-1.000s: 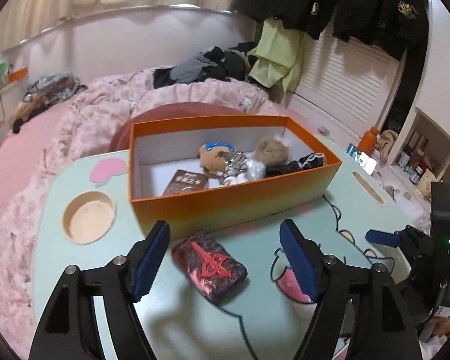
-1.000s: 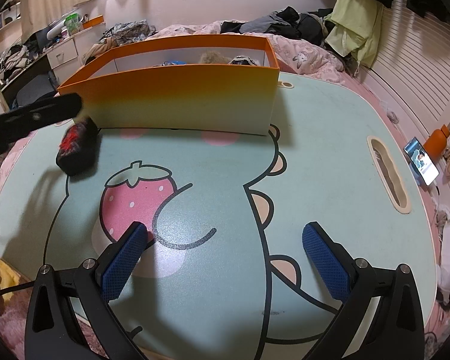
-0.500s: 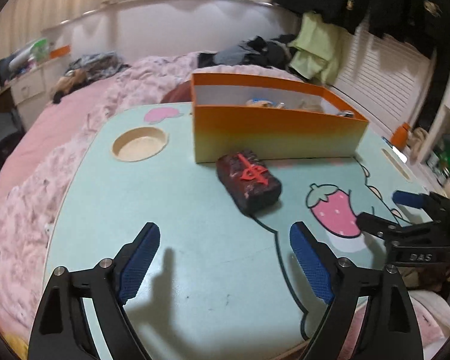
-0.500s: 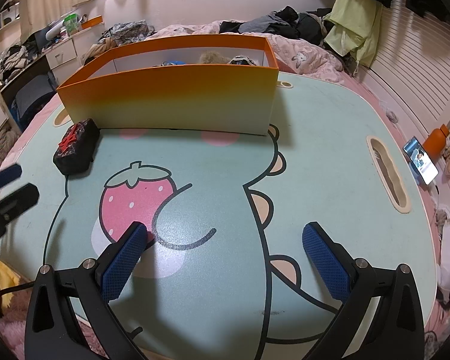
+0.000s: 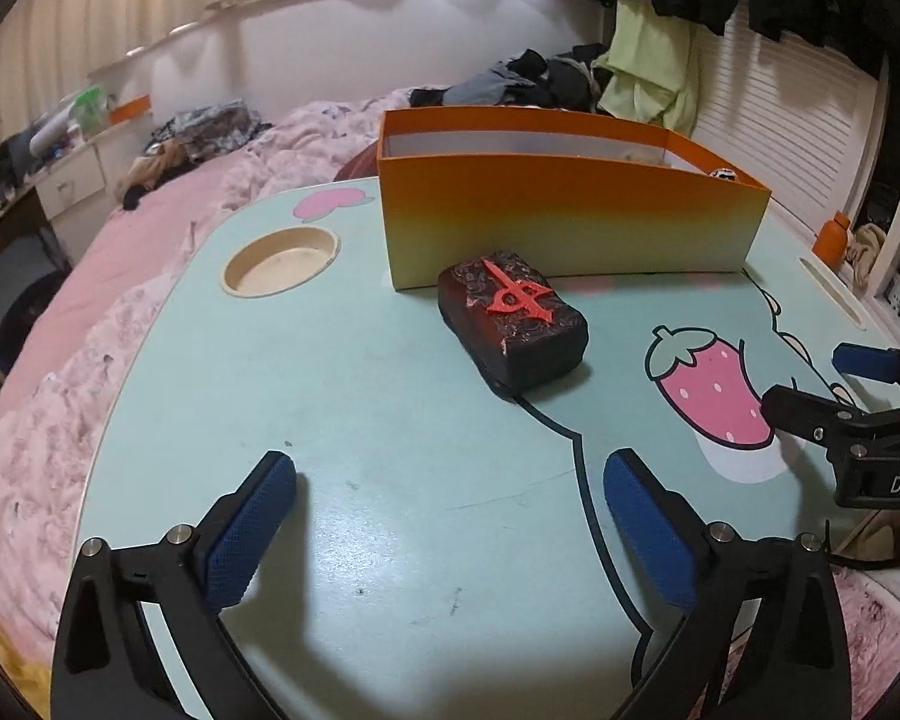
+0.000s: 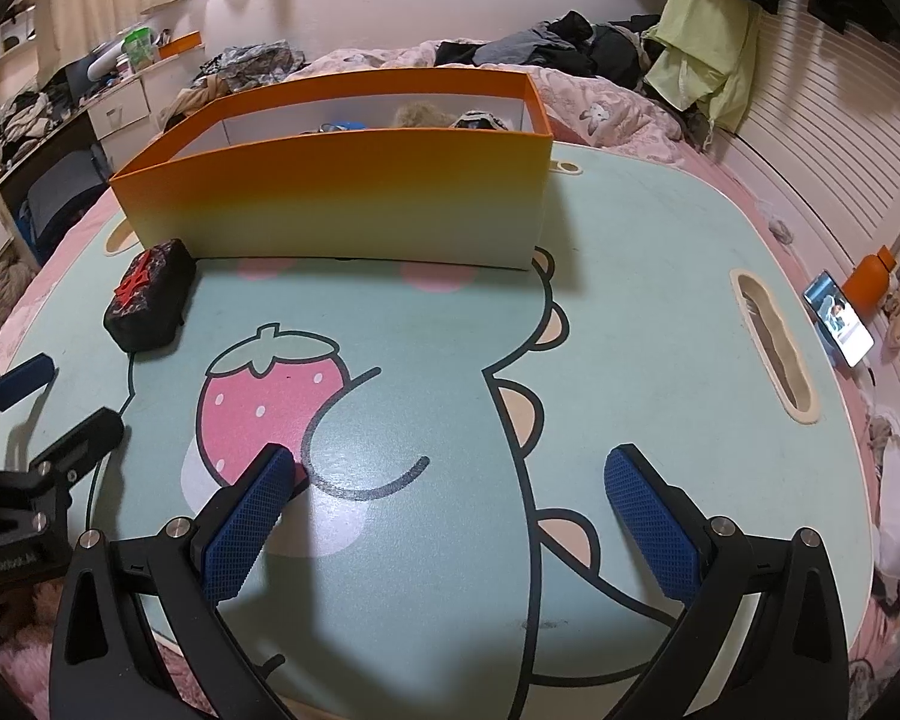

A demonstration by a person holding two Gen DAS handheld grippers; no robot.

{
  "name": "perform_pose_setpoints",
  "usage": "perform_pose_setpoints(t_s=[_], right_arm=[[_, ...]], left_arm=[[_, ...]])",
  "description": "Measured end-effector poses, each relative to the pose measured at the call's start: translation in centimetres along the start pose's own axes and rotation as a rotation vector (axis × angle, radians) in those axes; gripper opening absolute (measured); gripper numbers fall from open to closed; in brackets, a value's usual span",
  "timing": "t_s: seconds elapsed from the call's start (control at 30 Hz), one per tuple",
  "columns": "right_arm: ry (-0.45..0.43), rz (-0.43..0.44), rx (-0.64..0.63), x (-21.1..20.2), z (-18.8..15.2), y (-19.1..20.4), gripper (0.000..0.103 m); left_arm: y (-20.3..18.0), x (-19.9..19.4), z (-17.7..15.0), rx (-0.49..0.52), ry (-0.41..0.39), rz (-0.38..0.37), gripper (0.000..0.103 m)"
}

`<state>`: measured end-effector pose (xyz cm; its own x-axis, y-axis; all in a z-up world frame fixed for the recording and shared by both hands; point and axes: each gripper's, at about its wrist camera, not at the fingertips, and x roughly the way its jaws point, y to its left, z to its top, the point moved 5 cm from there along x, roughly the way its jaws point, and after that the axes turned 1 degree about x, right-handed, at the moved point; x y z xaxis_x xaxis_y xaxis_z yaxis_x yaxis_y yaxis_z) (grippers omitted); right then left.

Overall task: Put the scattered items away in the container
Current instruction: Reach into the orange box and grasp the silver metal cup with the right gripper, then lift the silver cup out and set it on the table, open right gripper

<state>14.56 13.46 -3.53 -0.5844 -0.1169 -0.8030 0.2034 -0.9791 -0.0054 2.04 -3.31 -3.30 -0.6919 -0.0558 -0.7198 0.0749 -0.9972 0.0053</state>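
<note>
An orange box [image 5: 564, 222] stands at the far side of the mint table [image 5: 390, 480] and holds several items, mostly hidden by its wall. It also shows in the right wrist view [image 6: 342, 204]. A black block with a red symbol [image 5: 513, 318] lies on the table just in front of the box; it also shows in the right wrist view [image 6: 150, 294]. My left gripper [image 5: 450, 534] is open and empty, low over the near table, well short of the block. My right gripper [image 6: 450, 516] is open and empty over the strawberry print.
A round cup recess [image 5: 281, 261] sits at the table's left, a slot [image 6: 771, 342] at its right. A pink bed with clothes lies behind. A phone [image 6: 840, 318] and orange bottle [image 6: 870, 279] stand to the right of the table.
My left gripper has pulled back and dropped lower, away from the block and box. The block stays on the table. The right gripper has not moved.
</note>
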Motion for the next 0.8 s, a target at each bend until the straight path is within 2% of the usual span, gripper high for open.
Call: perform_pose_setpoints(t_s=[0.1, 0.2, 0.27, 0.33, 0.37, 0.43, 0.47, 0.53, 0.57, 0.6, 0.67, 0.8], right_arm=[[-0.016, 0.021, 0.018, -0.6, 0.4, -0.2, 0.103], [-0.109, 0.027, 0.031, -2.8, 2.4, -0.5, 0.101], [-0.181, 0.083, 0.058, -5.1, 5.2, -0.8, 0.091], [-0.217, 0.191, 0.089, -6.4, 8.0, -0.7, 0.072], [-0.213, 0.247, 0.097, -6.7, 9.6, -0.5, 0.068], [-0.175, 0.294, 0.095, -6.2, 12.5, 0.0, 0.054], [-0.144, 0.296, 0.091, -5.4, 13.8, 0.5, 0.051], [-0.062, 0.333, 0.081, -3.3, 15.4, 1.9, 0.035], [-0.01, 0.366, 0.072, -2.0, 16.0, 3.0, 0.032], [0.043, 0.388, 0.065, -0.5, 16.4, 4.0, 0.03], [0.126, 0.339, 0.05, 2.5, 16.8, 5.2, 0.03], [0.145, 0.229, 0.054, 6.0, 16.6, 6.4, 0.031]], left_arm=[[0.0, -0.1, 0.0, 0.0, -0.001, 0.001, 0.103], [0.0, -0.1, 0.0, 0.0, -0.001, 0.001, 0.103], [0.0, -0.1, 0.0, 0.002, -0.001, 0.0, 0.103], [0.0, -0.1, -0.1, 0.004, -0.002, -0.003, 0.103], [0.0, -0.1, 0.0, 0.004, -0.002, -0.004, 0.103], [0.0, -0.2, -0.1, 0.005, -0.003, -0.005, 0.103], [0.0, -0.2, -0.1, 0.005, -0.003, -0.005, 0.103], [0.0, -0.2, -0.1, 0.005, -0.003, -0.005, 0.103], [0.0, -0.2, -0.1, 0.004, -0.003, -0.005, 0.103], [0.0, -0.2, -0.1, 0.004, -0.004, -0.005, 0.103], [-0.1, -0.2, -0.1, 0.006, -0.004, -0.006, 0.103], [-0.2, -0.1, -0.1, 0.01, -0.006, -0.014, 0.103]])
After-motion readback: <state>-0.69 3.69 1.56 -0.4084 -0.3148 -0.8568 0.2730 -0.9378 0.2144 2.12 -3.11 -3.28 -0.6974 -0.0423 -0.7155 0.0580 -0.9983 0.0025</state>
